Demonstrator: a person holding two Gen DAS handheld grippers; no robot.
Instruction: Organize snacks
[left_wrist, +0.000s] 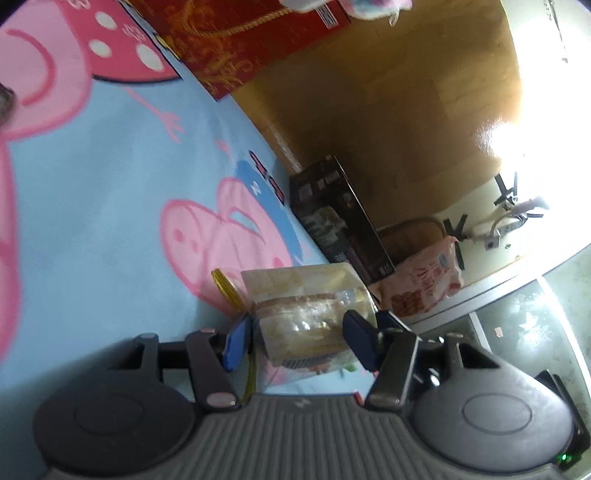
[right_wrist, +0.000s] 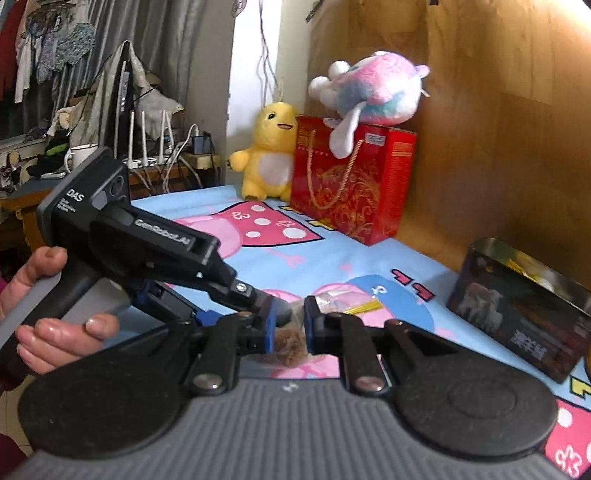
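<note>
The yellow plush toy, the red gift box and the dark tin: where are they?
yellow plush toy (right_wrist: 271, 162), right wrist view, on its white belly.
red gift box (right_wrist: 351, 184), right wrist view, on its gold-patterned front.
dark tin (right_wrist: 517, 314), right wrist view, on its side wall.

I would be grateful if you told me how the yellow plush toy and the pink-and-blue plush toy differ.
The yellow plush toy stands upright on the bed sheet; the pink-and-blue plush toy lies on top of the red gift box. The yellow one is a single colour with a white belly; the other is pastel patchwork. Both are against the red gift box.
</note>
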